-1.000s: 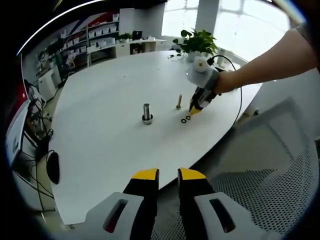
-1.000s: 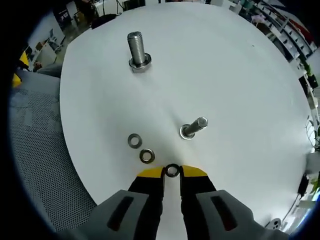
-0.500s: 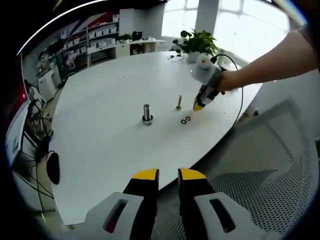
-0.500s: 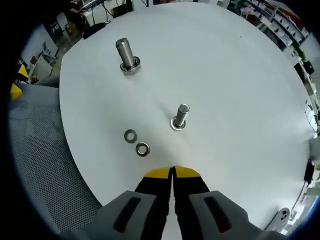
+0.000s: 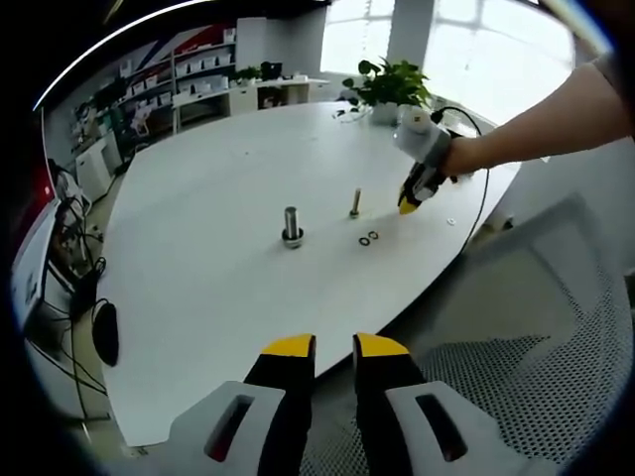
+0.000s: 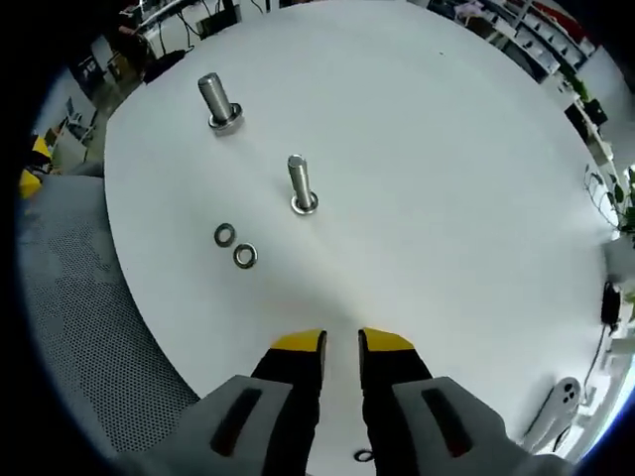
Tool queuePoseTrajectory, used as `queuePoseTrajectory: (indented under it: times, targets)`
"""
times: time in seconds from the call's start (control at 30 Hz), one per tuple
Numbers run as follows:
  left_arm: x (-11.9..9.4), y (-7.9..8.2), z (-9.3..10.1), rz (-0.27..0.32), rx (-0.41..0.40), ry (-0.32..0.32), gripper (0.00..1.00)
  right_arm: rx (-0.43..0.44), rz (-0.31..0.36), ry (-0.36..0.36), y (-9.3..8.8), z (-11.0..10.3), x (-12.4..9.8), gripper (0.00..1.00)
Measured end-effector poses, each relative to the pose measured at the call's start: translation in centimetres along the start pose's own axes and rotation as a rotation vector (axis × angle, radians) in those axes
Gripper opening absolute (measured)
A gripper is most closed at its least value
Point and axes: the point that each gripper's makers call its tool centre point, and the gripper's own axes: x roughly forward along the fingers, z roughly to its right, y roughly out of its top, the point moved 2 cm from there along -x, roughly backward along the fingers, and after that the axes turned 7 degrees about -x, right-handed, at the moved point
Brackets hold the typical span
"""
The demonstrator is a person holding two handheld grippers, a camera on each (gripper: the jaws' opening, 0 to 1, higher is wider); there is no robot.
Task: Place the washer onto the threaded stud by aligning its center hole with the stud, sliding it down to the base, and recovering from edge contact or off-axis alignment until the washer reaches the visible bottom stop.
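Observation:
Two threaded studs stand upright on the white table (image 5: 208, 188): a thick one (image 5: 291, 226) (image 6: 218, 101) with a collar at its base and a thinner one (image 5: 354, 203) (image 6: 301, 185). Two washers (image 5: 368, 238) lie side by side near the thin stud, one (image 6: 225, 235) next to the other (image 6: 245, 256). My right gripper (image 6: 343, 343) (image 5: 407, 206) hovers above the table, back from the studs, open with nothing between its jaws. A small ring (image 6: 365, 456) lies on the table below it. My left gripper (image 5: 333, 349) is open and empty, off the table's near edge.
A grey mesh chair (image 5: 516, 377) (image 6: 69, 297) sits at the table's edge under my left gripper. A potted plant (image 5: 392, 84) stands at the far side, and a black cable (image 5: 478, 198) trails from the right gripper. A black mouse (image 5: 104, 332) and a white device (image 6: 564, 397) lie near the table edges.
My right gripper held a washer at table level, then rose and pulled back from the studs. Its jaws closed fully, then opened, now empty. The left gripper has not moved.

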Motion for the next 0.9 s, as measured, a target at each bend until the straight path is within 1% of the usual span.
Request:
queuePoseTrajectory:
  times: [0.07, 0.1, 0.2, 0.27, 0.4, 0.63, 0.77, 0.87, 0.9]
  targets:
    - [0.0, 0.0, 0.0, 0.002, 0.000, 0.000, 0.13, 0.040, -0.003, 0.002, -1.4, 0.2, -0.3, 0.19]
    - [0.0, 0.0, 0.0, 0.003, 0.000, 0.000, 0.13, 0.052, -0.011, 0.000, -2.5, 0.4, -0.4, 0.20]
    - [0.0, 0.1, 0.0, 0.003, 0.000, -0.001, 0.13, 0.070, -0.042, -0.008, -4.7, 0.8, -0.6, 0.22]
    - [0.0, 0.1, 0.0, 0.003, 0.001, -0.002, 0.13, 0.097, -0.047, -0.011, -5.8, 1.1, -0.8, 0.23]
    - [0.0, 0.0, 0.0, 0.001, 0.002, -0.004, 0.13, 0.142, -0.048, -0.008, -6.8, 1.2, -1.1, 0.26]
    - [0.0, 0.0, 0.1, -0.005, 0.006, -0.007, 0.13, 0.150, -0.051, -0.006, -7.9, 0.9, -1.3, 0.28]
    - [0.0, 0.0, 0.1, -0.006, 0.005, -0.007, 0.13, 0.174, -0.066, 0.002, -8.8, 0.5, -1.5, 0.29]
    - [0.0, 0.0, 0.1, -0.005, 0.005, -0.006, 0.13, 0.197, -0.062, 0.005, -9.4, 0.5, -1.6, 0.29]
    - [0.0, 0.0, 0.1, -0.004, 0.005, -0.006, 0.13, 0.200, -0.070, 0.004, -9.9, 0.4, -1.6, 0.29]
